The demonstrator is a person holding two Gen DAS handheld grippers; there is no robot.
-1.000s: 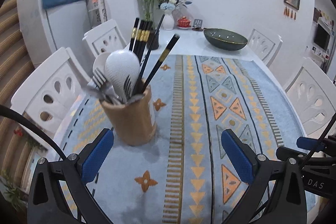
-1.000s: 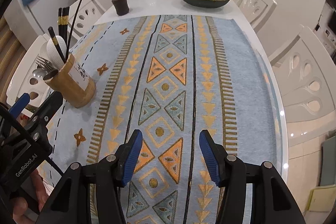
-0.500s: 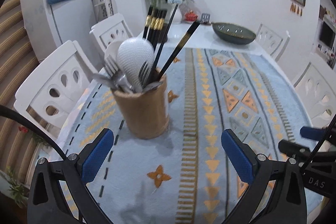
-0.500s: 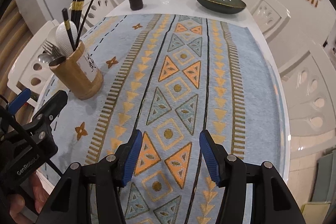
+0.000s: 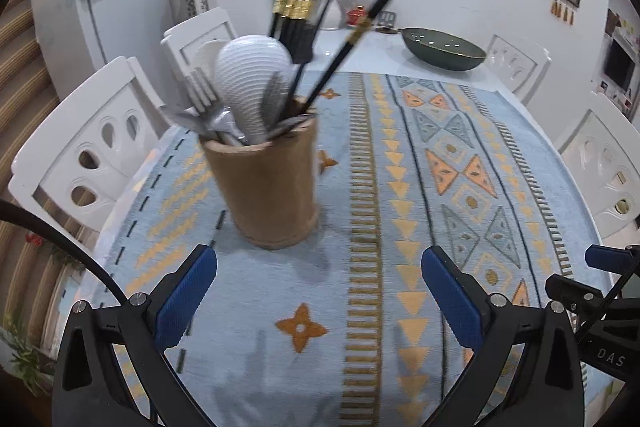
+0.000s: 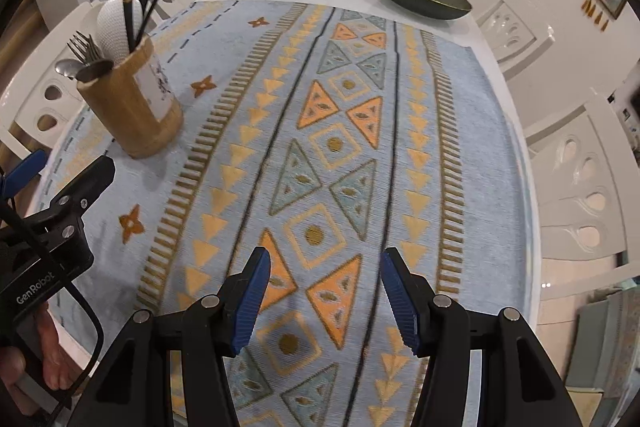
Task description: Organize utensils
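My left gripper (image 5: 318,287) hangs wide open and empty just before the wooden utensil holder (image 5: 266,183), crammed with chopsticks (image 5: 296,15), forks (image 5: 202,95) and a white spoon (image 5: 250,79).

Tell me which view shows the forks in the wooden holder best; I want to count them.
The right wrist view: the forks stand sharp, tines fanned out at the wooden utensil holder's rim. In the left wrist view the forks are closer but motion-blurred and overlapping.

Utensil holder (image 5: 266,187): its wall is hiding the lower ends of the chopsticks (image 5: 296,7), forks (image 6: 84,47) and spoons. Left view is blurring it. Hand (image 6: 36,375): the frame edge is cutting it off.
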